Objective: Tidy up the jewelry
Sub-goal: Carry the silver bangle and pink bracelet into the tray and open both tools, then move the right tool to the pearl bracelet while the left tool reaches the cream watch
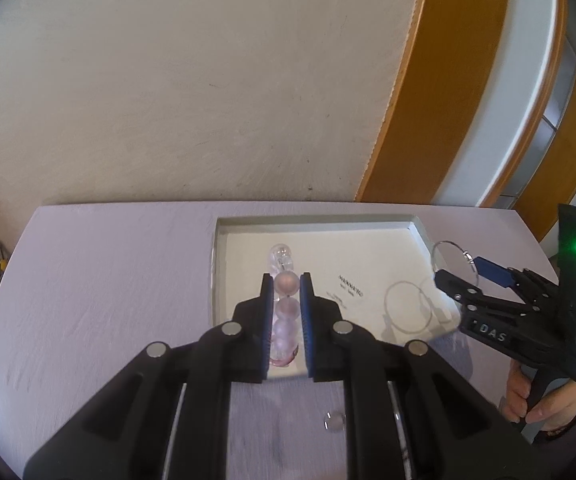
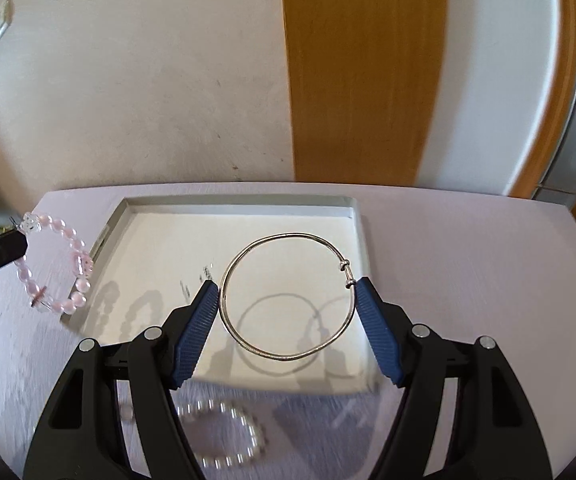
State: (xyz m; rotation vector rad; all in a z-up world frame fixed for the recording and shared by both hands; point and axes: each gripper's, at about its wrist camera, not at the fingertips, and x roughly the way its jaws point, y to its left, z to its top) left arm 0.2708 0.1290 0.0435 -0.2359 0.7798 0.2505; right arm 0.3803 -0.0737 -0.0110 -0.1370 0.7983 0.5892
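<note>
A: Status, left gripper [image 1: 286, 312]: blue ribbed pads clamped on a pink and clear beaded bracelet [image 1: 285, 304], seen edge-on, lower centre of the left wrist frame. Beads stacked in a line between the pads, a clear faceted bead sticking out past the tips.

B: And from the other camera?

A: Same bracelet [image 2: 53, 260] shows as a full loop at the left edge of the right wrist frame, hanging off the black fingertip, above the pale lilac tabletop [image 2: 468, 260], just left of the shallow white open box [image 2: 239, 202].

B: Right gripper?

A: Right gripper [image 2: 288, 292] stands wide, pads pressed against both sides of a thin silver bangle with a small clasp [image 2: 288, 356]. Bangle held roughly flat, mid-frame, over the box floor. Its shadow falls on the floor below, so it's clear of the surface.

B: Visible in the left view?

A: Yes, right gripper [image 1: 458, 276] enters from the right edge, bangle [image 1: 448, 245] over the box's right corner [image 1: 418, 226]. A person's hand [image 1: 528, 404] grips the handle at lower right.

B: Anything left on the table?

A: White pearl bracelet [image 2: 223, 436], blurred, lying on the tabletop at the bottom of the right wrist frame, nearer than the box. One small bead-like thing [image 1: 334, 420] at the bottom of the left view; can't tell what it is.
</note>
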